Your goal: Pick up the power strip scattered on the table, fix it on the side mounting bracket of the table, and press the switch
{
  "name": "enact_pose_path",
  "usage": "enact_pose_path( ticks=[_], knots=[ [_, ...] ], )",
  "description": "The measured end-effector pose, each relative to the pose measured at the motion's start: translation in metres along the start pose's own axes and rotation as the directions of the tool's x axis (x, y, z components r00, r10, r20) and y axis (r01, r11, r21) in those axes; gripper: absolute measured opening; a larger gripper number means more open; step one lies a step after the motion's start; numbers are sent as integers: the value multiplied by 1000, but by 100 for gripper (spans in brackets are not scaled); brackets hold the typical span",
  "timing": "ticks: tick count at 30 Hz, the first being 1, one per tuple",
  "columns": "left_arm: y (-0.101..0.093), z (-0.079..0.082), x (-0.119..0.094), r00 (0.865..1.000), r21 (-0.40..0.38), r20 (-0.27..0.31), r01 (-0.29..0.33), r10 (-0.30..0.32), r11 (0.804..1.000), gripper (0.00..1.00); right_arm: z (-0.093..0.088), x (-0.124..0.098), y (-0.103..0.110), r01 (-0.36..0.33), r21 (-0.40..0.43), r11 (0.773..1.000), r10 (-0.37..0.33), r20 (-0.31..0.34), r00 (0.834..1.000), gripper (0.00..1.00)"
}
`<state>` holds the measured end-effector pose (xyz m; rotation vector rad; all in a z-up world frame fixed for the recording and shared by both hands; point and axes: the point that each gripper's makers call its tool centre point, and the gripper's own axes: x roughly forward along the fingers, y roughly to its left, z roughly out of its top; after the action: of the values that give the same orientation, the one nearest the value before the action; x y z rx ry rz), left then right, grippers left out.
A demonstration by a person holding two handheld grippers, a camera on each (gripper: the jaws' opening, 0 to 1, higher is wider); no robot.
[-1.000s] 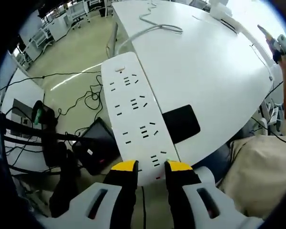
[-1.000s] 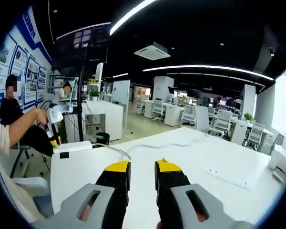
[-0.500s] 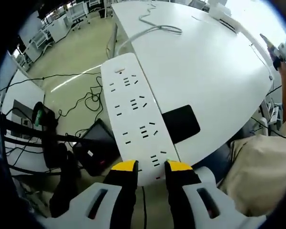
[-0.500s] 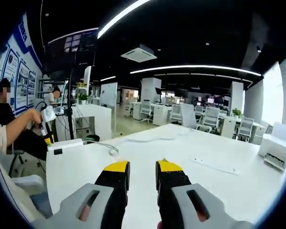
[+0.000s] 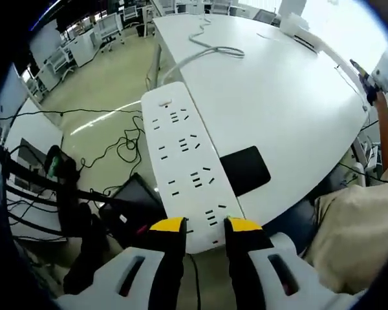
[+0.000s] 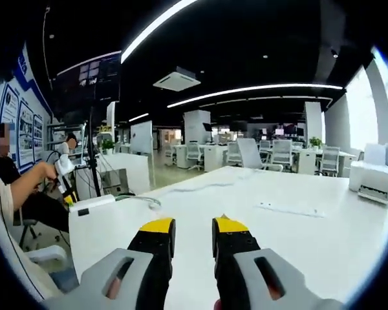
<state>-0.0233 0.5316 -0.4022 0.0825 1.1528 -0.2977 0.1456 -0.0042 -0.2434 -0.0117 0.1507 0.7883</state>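
Power strip (image 5: 186, 171) near end gripped between left jaws (right jaws narrow, holding nothing)

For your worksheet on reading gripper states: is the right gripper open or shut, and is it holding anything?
Shut and empty: the right gripper has its yellow-tipped jaws nearly together, nothing between them, above the white table.

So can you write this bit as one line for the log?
left tool: shut on power strip | strip: along table edge | right tool: nearly closed, empty, above table
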Motion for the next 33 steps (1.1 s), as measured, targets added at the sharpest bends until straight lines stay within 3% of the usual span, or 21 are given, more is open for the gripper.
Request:
enact_pose_path(
  ticks=[12, 21, 25, 27, 28, 29, 30, 31, 33],
  knots=[
    [0, 5, -1, 989, -1, 138, 45, -44, 999, 32, -4, -4, -4, 9, 16, 1000, -9, 2, 1000, 20],
    [-4, 28, -7, 957, 12, 283, 63, -64, 998, 33, -5, -6, -1, 12, 25, 1000, -12, 12, 1000, 21],
    [-6, 44, -12, 933, 43, 355, 45, -57, 998, 33, -5, -8, 0, 17, 24, 1000, -17, 17, 1000, 21],
    [-9, 55, -15, 914, 54, 400, 43, -61, 998, 35, -6, -8, 0, 18, 22, 1000, -18, 16, 1000, 21],
    [-10, 56, -15, 913, 55, 404, 43, -62, 998, 35, -7, -9, 1, 17, 21, 1000, -18, 14, 1000, 21],
    [-13, 60, -16, 903, 69, 424, 45, -70, 997, 36, -8, -10, 1, 20, 22, 1000, -21, 14, 1000, 21],
    [-18, 70, -19, 877, 94, 471, 54, -93, 994, 36, -8, -11, 0, 23, 22, 999, -23, 14, 1000, 21],
    [-23, 74, -20, 863, 92, 493, 72, -109, 993, 37, -10, -12, -1, 26, 24, 999, -26, 13, 1000, 21],
    [-26, 78, -21, 852, 89, 511, 81, -115, 993, 37, -11, -16, -3, 34, 34, 999, -35, 21, 999, 21]
  ],
)
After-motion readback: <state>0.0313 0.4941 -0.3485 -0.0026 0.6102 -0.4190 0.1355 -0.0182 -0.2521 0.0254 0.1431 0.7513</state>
